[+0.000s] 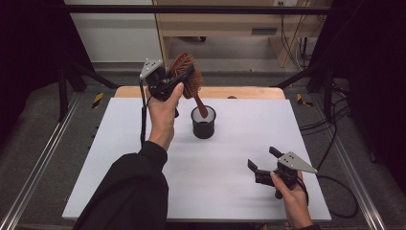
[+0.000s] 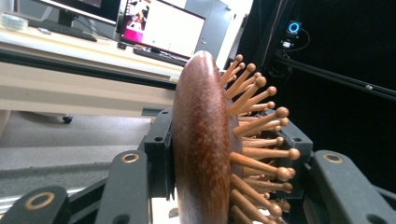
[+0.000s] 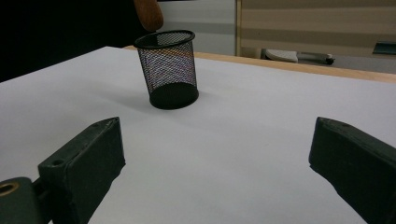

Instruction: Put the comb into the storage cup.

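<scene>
Left gripper [image 1: 178, 79] is up in the air near the table's [image 1: 119, 158] far edge, clamped on the head of a wooden paddle hairbrush [image 1: 187, 76], pads squeezing back and bristle side. Brush handle slants down toward the black mesh cup [image 1: 203, 122]; tip looks just inside the rim, tho hard to say. Right gripper [image 1: 262, 162] sits low by the near right corner w/ jaws wide apart, nothing between.
</scene>
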`<state>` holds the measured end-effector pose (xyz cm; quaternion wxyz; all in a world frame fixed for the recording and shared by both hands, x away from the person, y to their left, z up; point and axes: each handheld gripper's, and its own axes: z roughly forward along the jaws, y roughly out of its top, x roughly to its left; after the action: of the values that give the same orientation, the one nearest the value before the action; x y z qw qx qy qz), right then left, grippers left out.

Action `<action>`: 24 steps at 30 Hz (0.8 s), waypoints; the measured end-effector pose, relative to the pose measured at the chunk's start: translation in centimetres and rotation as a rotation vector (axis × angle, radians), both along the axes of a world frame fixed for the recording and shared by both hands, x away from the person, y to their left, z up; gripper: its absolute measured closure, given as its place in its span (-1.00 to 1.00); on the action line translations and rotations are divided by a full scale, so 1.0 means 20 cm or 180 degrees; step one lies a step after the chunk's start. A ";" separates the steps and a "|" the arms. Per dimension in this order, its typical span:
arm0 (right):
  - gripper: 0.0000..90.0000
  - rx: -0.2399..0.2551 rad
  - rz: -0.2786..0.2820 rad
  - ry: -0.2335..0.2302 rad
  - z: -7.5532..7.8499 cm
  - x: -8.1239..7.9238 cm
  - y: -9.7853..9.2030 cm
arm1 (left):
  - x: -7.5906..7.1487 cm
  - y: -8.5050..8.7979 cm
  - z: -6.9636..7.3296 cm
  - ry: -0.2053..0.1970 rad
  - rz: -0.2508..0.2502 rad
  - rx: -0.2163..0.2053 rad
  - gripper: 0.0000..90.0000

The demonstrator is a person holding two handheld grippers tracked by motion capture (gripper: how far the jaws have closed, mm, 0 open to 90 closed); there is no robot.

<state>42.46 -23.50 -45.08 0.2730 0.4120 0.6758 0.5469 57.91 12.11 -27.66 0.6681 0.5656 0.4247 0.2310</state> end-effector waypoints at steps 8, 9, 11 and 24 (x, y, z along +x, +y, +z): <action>-0.91 0.0013 -0.0001 0.0008 0.00 0.00 0.00 | 0.06 -0.04 -0.06 0.0031 0.0022 0.0097 0.13; -0.91 0.0013 -0.0001 0.0015 0.00 0.00 0.00 | 0.07 -0.04 -0.07 0.0033 0.0021 0.0124 0.13; -0.91 0.0016 0.0000 0.0012 0.00 0.00 0.00 | 0.08 -0.04 -0.09 0.0038 0.0037 0.0164 0.13; -0.92 -0.0018 0.0025 0.0005 0.00 0.00 0.01 | 0.12 -0.07 -0.16 0.0110 0.0049 0.0224 0.13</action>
<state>42.48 -23.28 -45.13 0.2714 0.4090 0.6792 0.5457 60.39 10.76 -30.95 0.6387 0.5893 0.4320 0.2411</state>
